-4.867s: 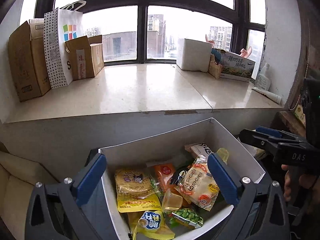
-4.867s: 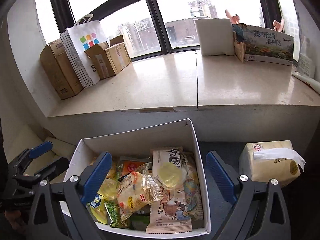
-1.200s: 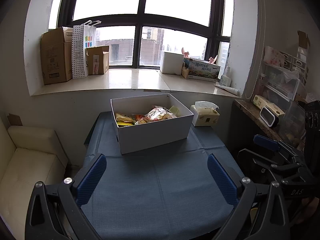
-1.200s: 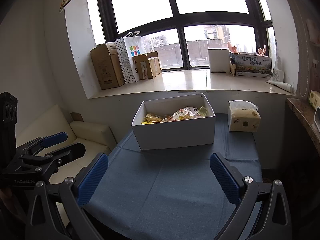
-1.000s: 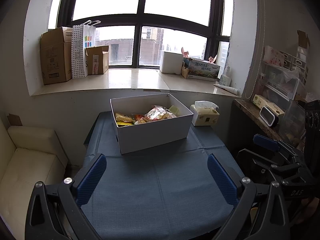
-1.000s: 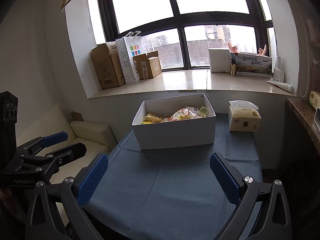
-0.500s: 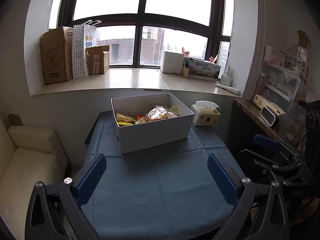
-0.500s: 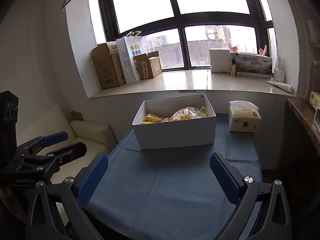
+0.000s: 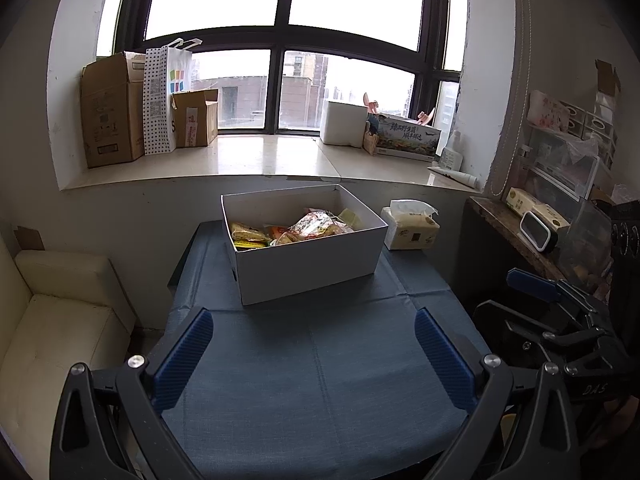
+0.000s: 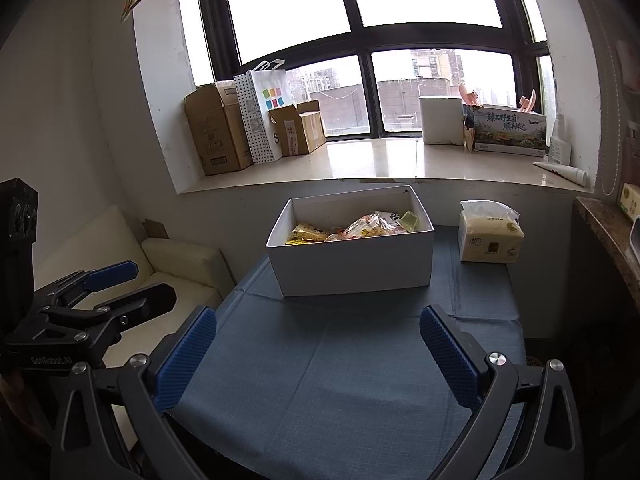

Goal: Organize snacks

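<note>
A white box point(image 9: 316, 264) point(image 10: 356, 264) stands at the far end of a blue-cloth table point(image 9: 312, 380) point(image 10: 328, 380). It holds several snack packets point(image 9: 304, 229) point(image 10: 352, 229). My left gripper point(image 9: 314, 354) is open and empty, pulled back over the near table edge. My right gripper point(image 10: 318, 354) is open and empty, also at the near edge. Each gripper shows in the other's view, the right one at the right side point(image 9: 532, 284) and the left one at the left side point(image 10: 116, 276).
A tissue pack point(image 9: 410, 230) point(image 10: 490, 236) sits right of the box. A cream sofa point(image 9: 52, 320) is on the left. A shelf with a clock point(image 9: 538, 232) is on the right. Cardboard boxes point(image 9: 110, 126) and a paper bag point(image 10: 262, 116) stand on the window sill.
Since 4.9 s ago both grippers have pulled back from over the box to the near table edge. In the last second they have hardly moved.
</note>
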Motion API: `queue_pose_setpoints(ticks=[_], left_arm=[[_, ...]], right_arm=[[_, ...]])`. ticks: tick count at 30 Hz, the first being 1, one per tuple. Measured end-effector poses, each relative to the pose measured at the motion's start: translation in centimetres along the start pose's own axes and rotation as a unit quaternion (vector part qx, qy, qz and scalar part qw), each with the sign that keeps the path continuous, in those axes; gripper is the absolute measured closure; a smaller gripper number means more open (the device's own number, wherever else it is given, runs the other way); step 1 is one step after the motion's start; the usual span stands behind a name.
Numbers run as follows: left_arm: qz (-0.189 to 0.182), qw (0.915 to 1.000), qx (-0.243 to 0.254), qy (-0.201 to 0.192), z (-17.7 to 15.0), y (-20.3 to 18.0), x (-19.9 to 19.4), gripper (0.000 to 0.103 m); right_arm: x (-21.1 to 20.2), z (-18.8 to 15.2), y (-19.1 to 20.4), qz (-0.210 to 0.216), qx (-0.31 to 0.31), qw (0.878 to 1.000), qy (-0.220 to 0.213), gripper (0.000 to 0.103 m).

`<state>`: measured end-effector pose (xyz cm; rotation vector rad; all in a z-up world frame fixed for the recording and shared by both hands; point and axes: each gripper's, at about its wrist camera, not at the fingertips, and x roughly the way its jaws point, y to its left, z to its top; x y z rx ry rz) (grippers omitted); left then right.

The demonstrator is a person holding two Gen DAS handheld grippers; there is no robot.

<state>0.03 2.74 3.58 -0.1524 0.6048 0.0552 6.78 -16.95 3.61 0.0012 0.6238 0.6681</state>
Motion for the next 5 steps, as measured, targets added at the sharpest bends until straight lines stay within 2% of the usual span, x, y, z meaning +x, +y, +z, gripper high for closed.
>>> queue_pose_setpoints(ticks=[5], left_arm=[[0.004, 1.0000, 0.005, -0.002, -0.01, -0.30, -0.14, 0.000]], right_arm=[[0.02, -0.08, -0.03, 0.000, 0.000, 1.000, 0.001, 0.000]])
